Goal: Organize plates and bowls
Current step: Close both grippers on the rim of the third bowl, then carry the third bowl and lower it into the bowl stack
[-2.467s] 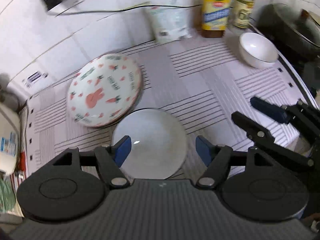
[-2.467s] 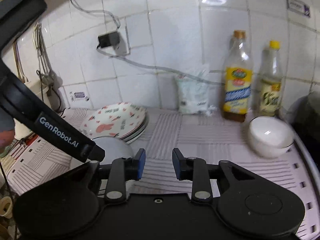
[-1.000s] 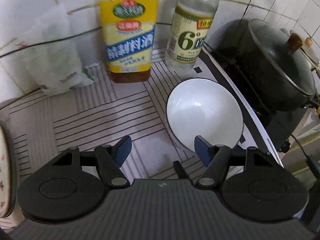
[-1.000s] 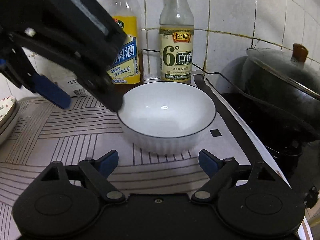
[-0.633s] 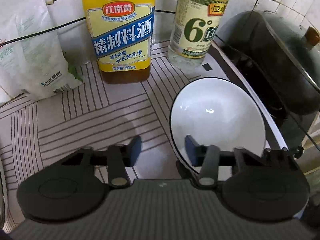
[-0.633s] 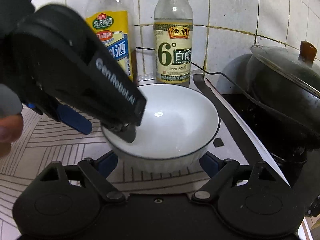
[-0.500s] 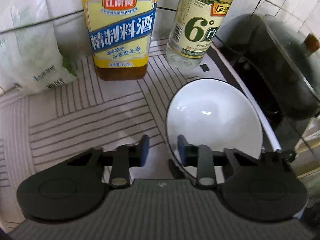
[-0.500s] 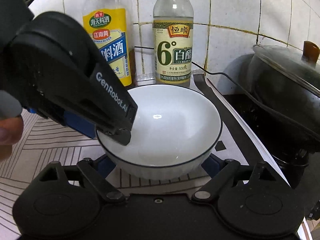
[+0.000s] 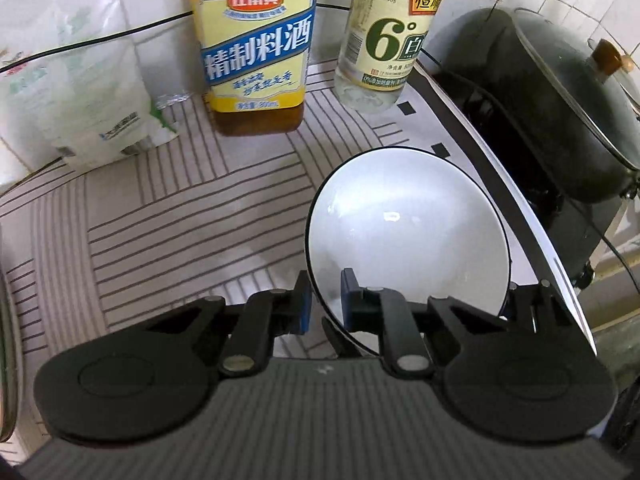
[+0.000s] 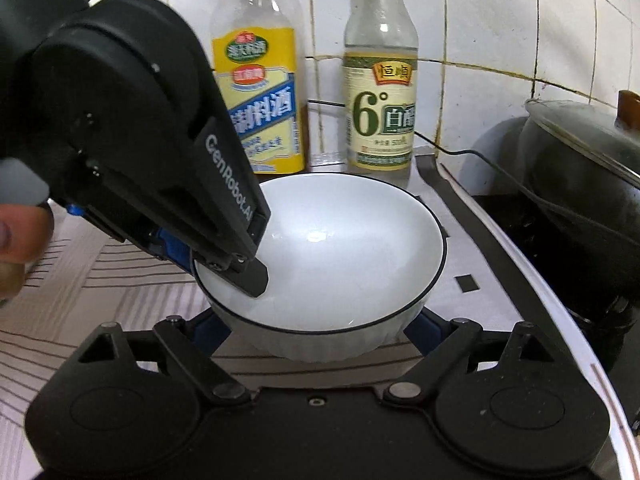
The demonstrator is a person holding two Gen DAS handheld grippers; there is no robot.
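A white bowl (image 9: 408,236), empty, is seen on the striped table (image 9: 168,216) before two bottles (image 10: 256,104). Its near rim is pinched by the left hand-held gripper (image 9: 325,303), just closed. The right hand-held gripper (image 10: 316,330), spread wide around the bowl, is shown only in the right view; a bag (image 9: 80,92) only in the left.

One white bowl (image 9: 408,232). Two bottles: yellow-label one (image 9: 256,44), green-label one (image 9: 390,36). One white bag (image 9: 76,80). One dark lidded pot (image 9: 560,104). Two grippers: left (image 9: 325,304), right (image 10: 316,330).
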